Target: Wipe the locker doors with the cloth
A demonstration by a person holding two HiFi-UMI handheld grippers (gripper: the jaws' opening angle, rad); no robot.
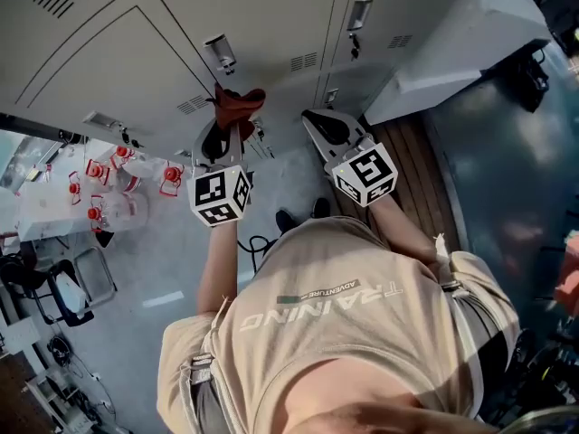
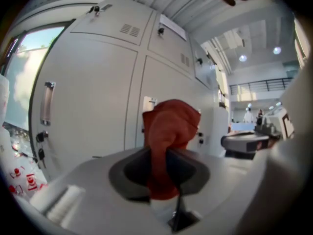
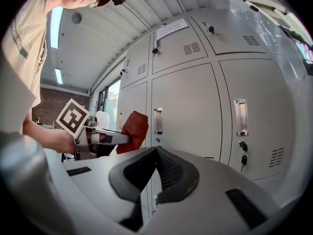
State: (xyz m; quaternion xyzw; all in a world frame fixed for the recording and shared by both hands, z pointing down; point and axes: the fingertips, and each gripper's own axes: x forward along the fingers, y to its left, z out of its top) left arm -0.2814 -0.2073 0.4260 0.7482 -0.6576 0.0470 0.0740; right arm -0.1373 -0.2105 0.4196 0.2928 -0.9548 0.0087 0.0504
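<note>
Looking down in the head view, the left gripper (image 1: 230, 127) holds a red cloth (image 1: 239, 103) up close to the grey locker doors (image 1: 262, 16), with the right gripper (image 1: 314, 120) alongside. The left gripper view shows its jaws pinched tight on the cloth, facing the doors. In the right gripper view, the jaws are pressed together on nothing, near the doors.
</note>
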